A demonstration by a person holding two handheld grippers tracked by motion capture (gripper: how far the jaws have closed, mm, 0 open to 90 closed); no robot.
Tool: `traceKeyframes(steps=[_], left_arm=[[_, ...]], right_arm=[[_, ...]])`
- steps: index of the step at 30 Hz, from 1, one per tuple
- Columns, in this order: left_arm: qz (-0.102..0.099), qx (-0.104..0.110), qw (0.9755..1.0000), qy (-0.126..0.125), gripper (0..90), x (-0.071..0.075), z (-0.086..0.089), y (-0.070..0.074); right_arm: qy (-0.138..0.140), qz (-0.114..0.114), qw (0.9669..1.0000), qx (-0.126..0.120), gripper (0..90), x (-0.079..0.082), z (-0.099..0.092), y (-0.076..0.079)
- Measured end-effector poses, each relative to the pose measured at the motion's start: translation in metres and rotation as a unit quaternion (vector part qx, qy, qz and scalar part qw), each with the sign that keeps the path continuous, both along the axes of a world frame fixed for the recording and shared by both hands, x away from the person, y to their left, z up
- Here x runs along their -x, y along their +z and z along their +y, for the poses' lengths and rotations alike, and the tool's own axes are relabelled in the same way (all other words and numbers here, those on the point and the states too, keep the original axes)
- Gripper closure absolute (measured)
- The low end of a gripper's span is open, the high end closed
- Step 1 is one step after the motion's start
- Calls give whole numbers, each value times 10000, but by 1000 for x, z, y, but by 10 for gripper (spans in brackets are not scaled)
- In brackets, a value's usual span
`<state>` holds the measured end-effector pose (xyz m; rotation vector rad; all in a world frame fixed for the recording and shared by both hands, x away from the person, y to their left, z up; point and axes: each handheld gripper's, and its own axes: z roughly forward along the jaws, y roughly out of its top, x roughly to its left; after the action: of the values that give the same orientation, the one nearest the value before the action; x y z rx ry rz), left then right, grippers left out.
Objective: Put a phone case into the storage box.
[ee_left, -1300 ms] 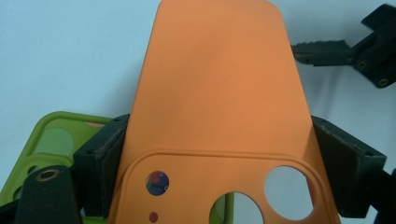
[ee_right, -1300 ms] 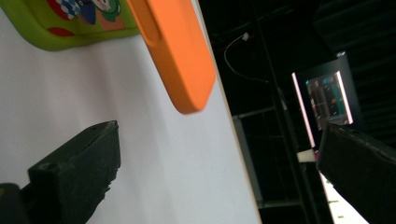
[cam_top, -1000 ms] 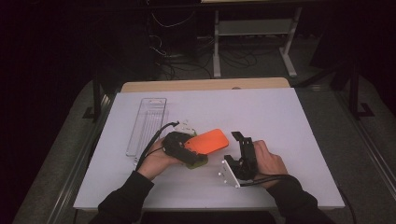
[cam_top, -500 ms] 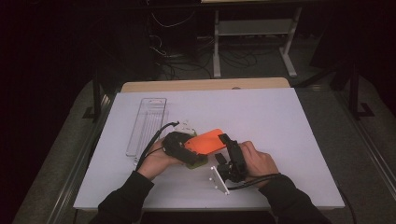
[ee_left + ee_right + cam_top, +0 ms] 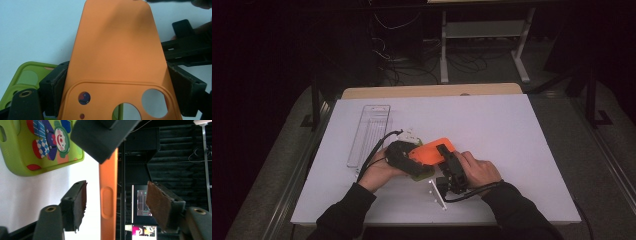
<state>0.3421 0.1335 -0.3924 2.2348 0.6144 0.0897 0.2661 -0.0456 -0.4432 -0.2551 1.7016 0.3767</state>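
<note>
An orange phone case point(image 5: 430, 149) is held off the white table, and my left gripper point(image 5: 120, 96) is shut on its camera end, both pads against its sides. Under it lies a green phone case point(image 5: 422, 173) with a cartoon print point(image 5: 42, 142). My right gripper point(image 5: 117, 203) has come in from the right, and the orange case's long edge point(image 5: 108, 195) stands between its jaws. Those jaws have just been closing, but both brown pads point(image 5: 81, 201) still stand clear of the case. In the high view, my left gripper point(image 5: 414, 156) and right gripper point(image 5: 445, 152) meet at the case.
A clear plastic tray point(image 5: 369, 133) lies on the left part of the white table point(image 5: 522, 135), with small white pieces point(image 5: 412, 134) beside it. Behind the table are a dark floor with cables and a white stand point(image 5: 482, 30).
My right gripper has slid left to the orange case, so that its jaws now straddle the case's edge, and they stand narrower. The left hand has kept still with the case.
</note>
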Motion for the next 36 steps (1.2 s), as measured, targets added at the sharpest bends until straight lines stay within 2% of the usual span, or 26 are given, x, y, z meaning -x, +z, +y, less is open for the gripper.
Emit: traceKeyframes(steps=[2, 3, 5, 6, 9, 14, 15, 16, 21, 23, 25, 28, 32, 33, 36], left_arm=[[5, 14, 10000, 4, 153, 0, 0, 0], [-4, -86, 9999, -67, 153, -1, 2, 1], [-8, -106, 9999, -81, 153, -2, 3, 2], [20, -29, 10000, -6, 153, -1, 2, 1], [13, -58, 10000, -23, 153, -1, 3, 1], [26, -67, 9999, -83, 153, -1, 2, 1], [37, 25, 10000, -17, 153, 0, 1, 0], [-11, -17, 10000, -41, 153, 0, 1, 1], [52, 22, 10000, -30, 153, 0, 1, 0], [-1, -13, 10000, -65, 153, -1, 1, 1], [-10, -21, 10000, -66, 153, 0, 1, 1], [3, 0, 10000, -63, 152, 0, 1, 1], [69, 66, 9999, -78, 151, 0, 1, 1], [52, -5, 9999, -132, 151, -1, 2, 1], [8, -28, 9999, -168, 149, -2, 3, 2]], right_arm=[[-21, 31, 10000, 70, 375, 0, 1, -2], [-35, 7, 9999, 111, 390, 1, 1, -2], [-29, 5, 9999, 164, 421, 2, 1, -2], [-18, -69, 9998, 170, 429, 2, 1, -3], [-7, -147, 9997, 198, 463, 2, 1, -2], [38, -135, 9996, 243, 532, 5, 1, -2], [32, -136, 9997, 215, 544, 6, 1, -3], [52, -133, 9996, 230, 557, 6, 1, -2], [110, -90, 9996, 264, 654, 8, 1, -2], [99, -108, 9996, 228, 678, 8, 0, -3], [104, -2, 9996, 273, 703, 9, -1, -3], [103, 0, 9995, 288, 745, 9, -1, -2], [110, -130, 9995, 275, 774, 9, -1, -2], [100, -138, 9995, 263, 781, 9, -1, -2], [60, -116, 9997, 224, 799, 10, -1, -1]])
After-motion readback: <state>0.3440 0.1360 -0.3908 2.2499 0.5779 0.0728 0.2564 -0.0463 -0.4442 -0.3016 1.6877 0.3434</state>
